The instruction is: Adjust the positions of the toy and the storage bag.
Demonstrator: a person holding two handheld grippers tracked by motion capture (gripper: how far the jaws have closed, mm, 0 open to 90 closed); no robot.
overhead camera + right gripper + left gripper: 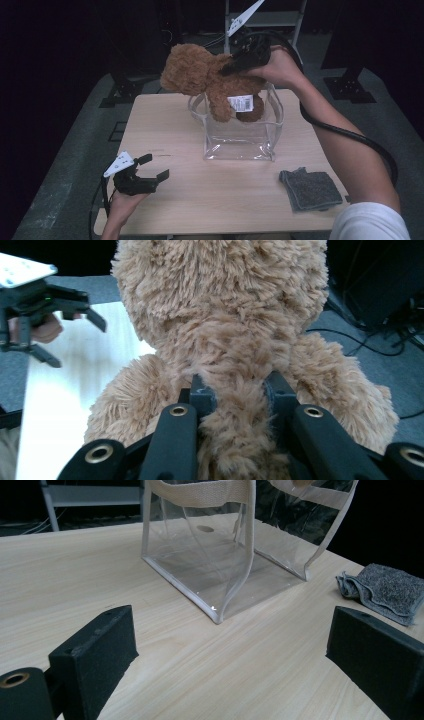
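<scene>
Now the right gripper [227, 67] pinches the teddy bear [200, 72] above the clear bag [240, 135] to drop it inside; the left gripper [152, 167], jaws open, waits at 7 o'clock.

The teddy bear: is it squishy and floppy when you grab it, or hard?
Probably squishy: the right tongs sink deep into the teddy bear, bunching its fur in the right gripper view. Likely floppy too, since its legs dangle loose over the clear bag. It looks light for its size; one pinch holds it up.
</scene>
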